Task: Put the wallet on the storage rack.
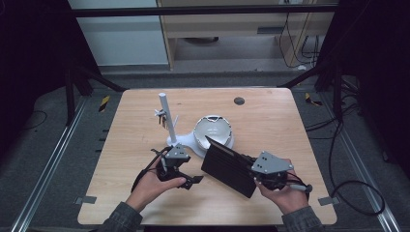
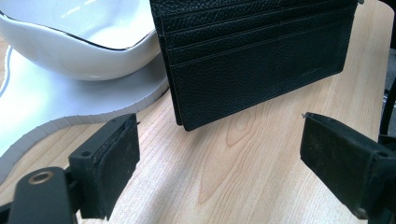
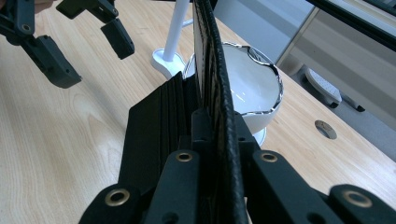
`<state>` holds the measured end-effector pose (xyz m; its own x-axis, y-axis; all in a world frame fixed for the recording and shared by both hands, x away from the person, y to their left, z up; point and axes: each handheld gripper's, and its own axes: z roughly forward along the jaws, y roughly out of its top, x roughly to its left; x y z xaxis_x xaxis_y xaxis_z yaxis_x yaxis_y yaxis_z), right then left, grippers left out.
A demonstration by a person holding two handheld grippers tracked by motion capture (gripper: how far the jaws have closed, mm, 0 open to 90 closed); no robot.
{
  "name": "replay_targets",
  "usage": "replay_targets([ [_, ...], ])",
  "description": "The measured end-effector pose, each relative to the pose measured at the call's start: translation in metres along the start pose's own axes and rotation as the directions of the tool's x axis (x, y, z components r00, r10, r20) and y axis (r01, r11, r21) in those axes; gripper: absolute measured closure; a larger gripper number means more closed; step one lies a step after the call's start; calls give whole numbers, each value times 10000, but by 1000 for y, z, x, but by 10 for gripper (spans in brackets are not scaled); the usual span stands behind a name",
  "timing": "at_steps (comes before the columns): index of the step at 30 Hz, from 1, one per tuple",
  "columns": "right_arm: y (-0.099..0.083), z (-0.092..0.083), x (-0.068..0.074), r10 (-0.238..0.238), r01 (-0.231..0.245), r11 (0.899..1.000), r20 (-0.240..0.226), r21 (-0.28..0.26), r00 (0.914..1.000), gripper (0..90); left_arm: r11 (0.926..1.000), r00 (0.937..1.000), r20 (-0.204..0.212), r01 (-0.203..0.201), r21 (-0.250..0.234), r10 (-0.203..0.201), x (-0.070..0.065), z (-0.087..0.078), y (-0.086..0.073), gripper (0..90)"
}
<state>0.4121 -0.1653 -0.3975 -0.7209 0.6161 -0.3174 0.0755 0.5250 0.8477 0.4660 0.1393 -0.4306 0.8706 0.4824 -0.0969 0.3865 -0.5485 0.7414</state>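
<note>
A long black leather wallet (image 1: 228,166) lies open over the table's front centre, its card slots showing in the left gripper view (image 2: 252,60). My right gripper (image 1: 255,175) is shut on one flap of the wallet (image 3: 212,88), holding that flap on edge while the other flap (image 3: 156,126) hangs down to the left. My left gripper (image 1: 192,181) sits just left of the wallet, open (image 2: 219,154) with only bare wood between its pads. A white bowl (image 1: 212,131) with a dark rim stands just behind the wallet on a white flat base (image 2: 60,105).
A white post (image 1: 165,118) with small side pegs rises from the same white base, left of the bowl. A round dark grommet (image 1: 239,101) sits in the wooden tabletop (image 1: 270,121) at the back. Dark floor, cables and frame rails surround the table.
</note>
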Motion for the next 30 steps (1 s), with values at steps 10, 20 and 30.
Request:
replay_targets([
  [10, 3, 0, 0, -61, 61, 10000, -2, -69, 10000, 851, 10000, 10000, 9, -56, 13, 56, 1, 0, 0, 116],
  [20, 7, -1, 0, -113, 113, 9998, 17, -154, 9999, 851, 10000, 10000, 27, 0, -94, 1, 1, 1, 1, 114],
  [30, 13, -3, 1, -206, 206, 9994, -6, -281, 9998, 851, 9994, 9997, 214, 122, -324, -115, 4, 3, 2, 110],
])
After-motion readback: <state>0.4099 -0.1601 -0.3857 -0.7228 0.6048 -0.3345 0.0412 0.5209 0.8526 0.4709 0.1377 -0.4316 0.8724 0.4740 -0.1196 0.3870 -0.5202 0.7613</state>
